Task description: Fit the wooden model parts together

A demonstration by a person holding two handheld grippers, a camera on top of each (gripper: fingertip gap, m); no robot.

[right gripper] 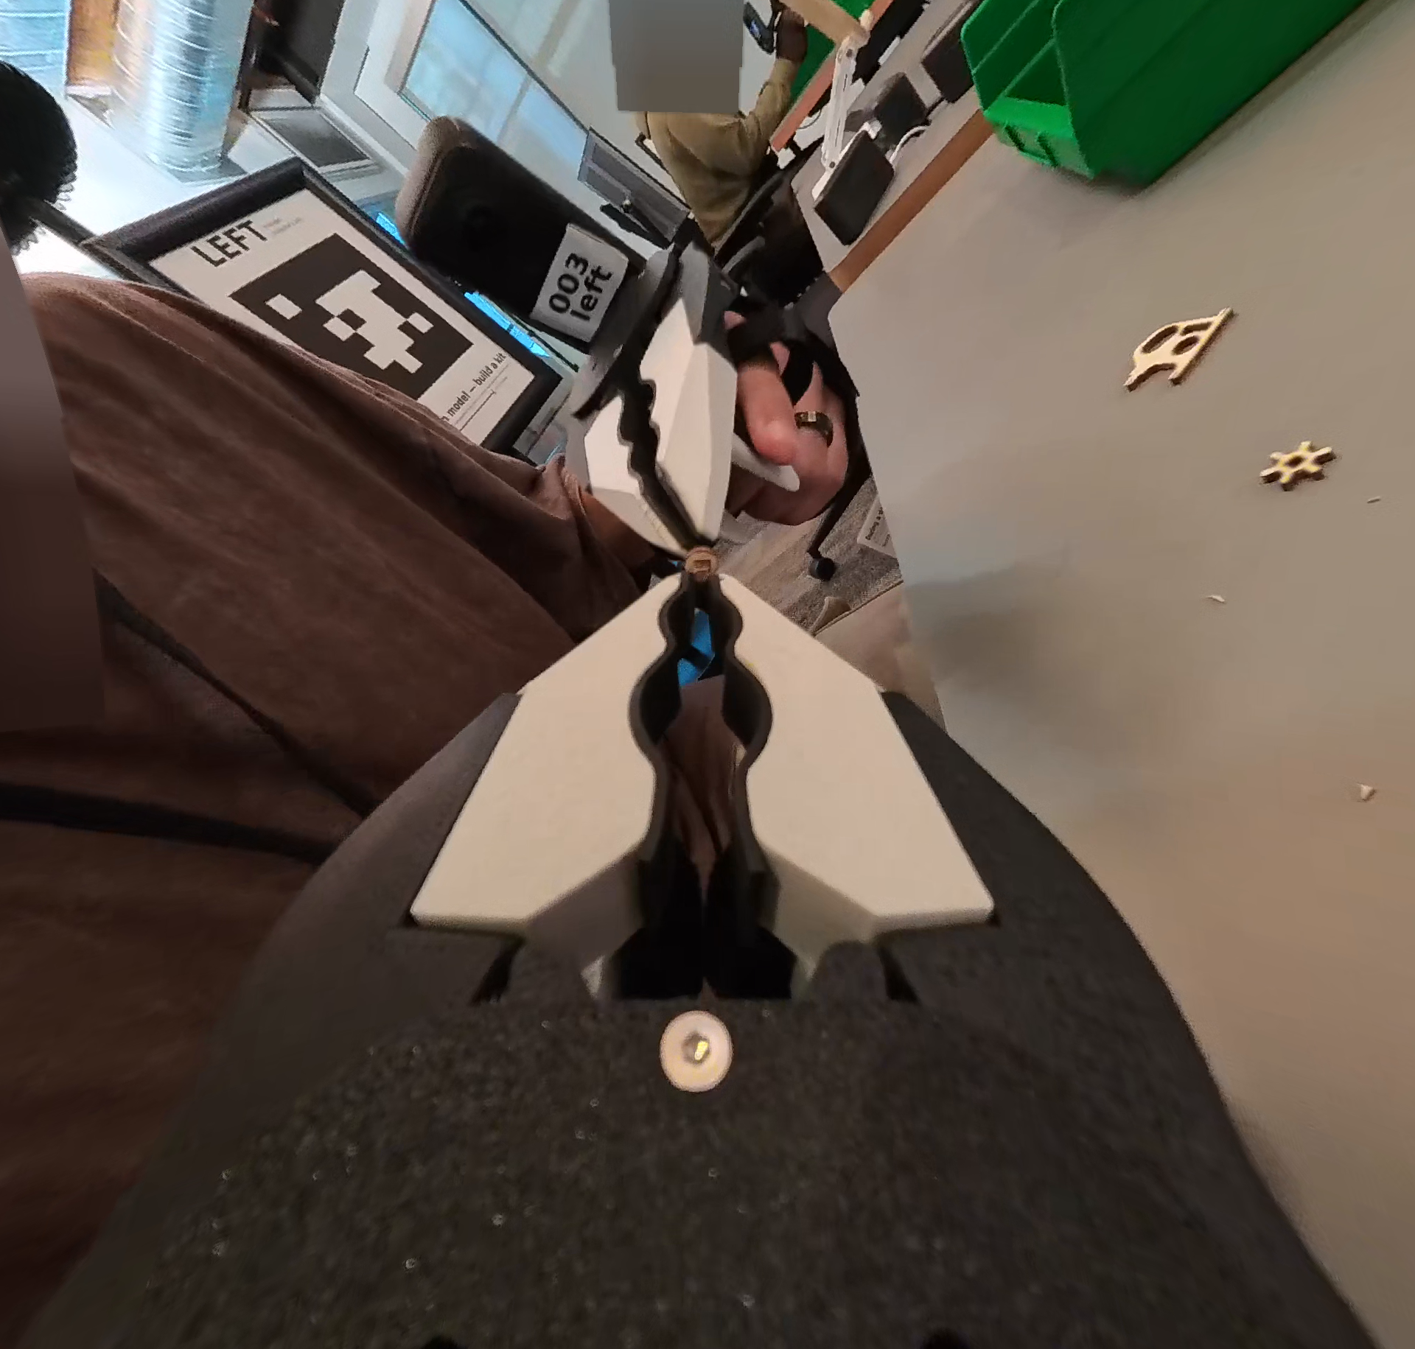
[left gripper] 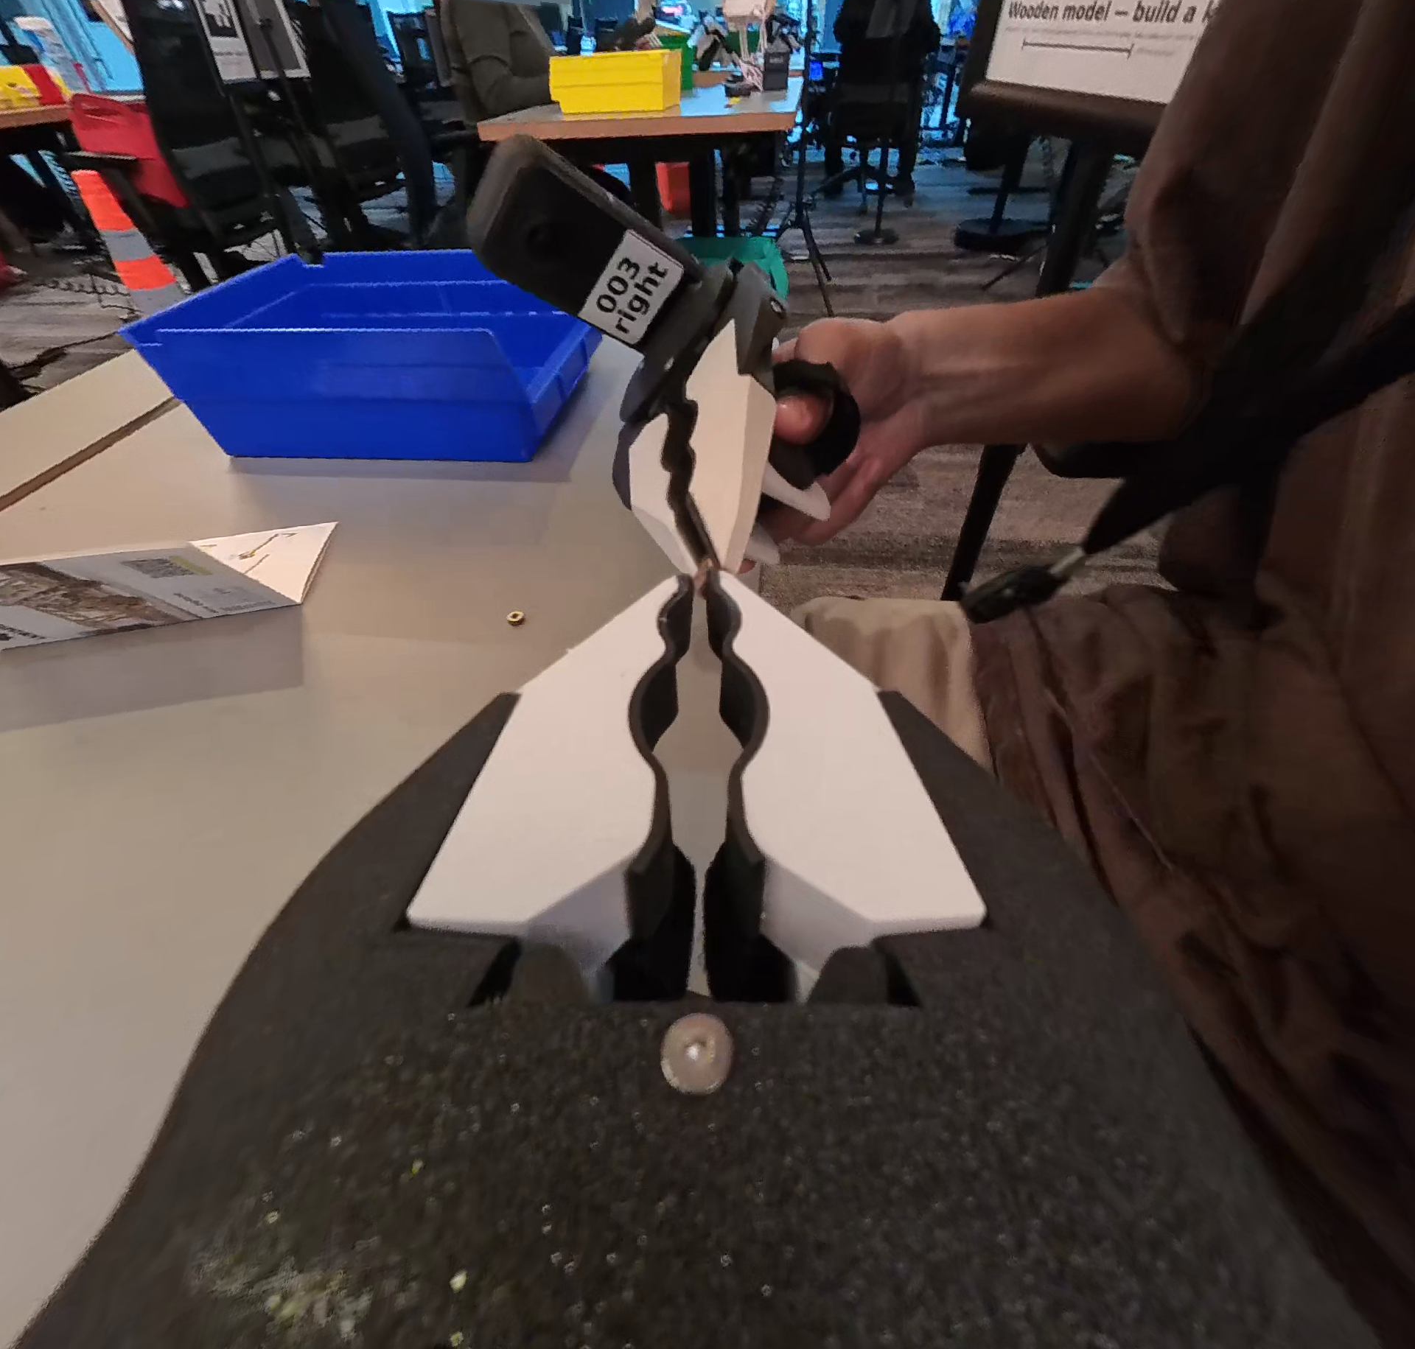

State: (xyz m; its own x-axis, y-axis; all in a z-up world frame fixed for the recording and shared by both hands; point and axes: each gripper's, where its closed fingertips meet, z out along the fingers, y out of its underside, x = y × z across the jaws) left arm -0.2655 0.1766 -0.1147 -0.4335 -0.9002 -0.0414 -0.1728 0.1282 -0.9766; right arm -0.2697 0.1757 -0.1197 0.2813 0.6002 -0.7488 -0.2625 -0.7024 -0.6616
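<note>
Jaws of both grippers meet tip-to-tip, pinching one tiny wooden part [right gripper: 700, 564] between them.

The tiny wooden piece [right gripper: 700, 564] pinched between both grippers' tips is mostly hidden and too small to identify, its shape unclear

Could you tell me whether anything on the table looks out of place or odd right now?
A small brass nut lies alone on the grey table, away from the blue bin. Two wooden model parts and pale chips are scattered loose near the green bins.
</note>
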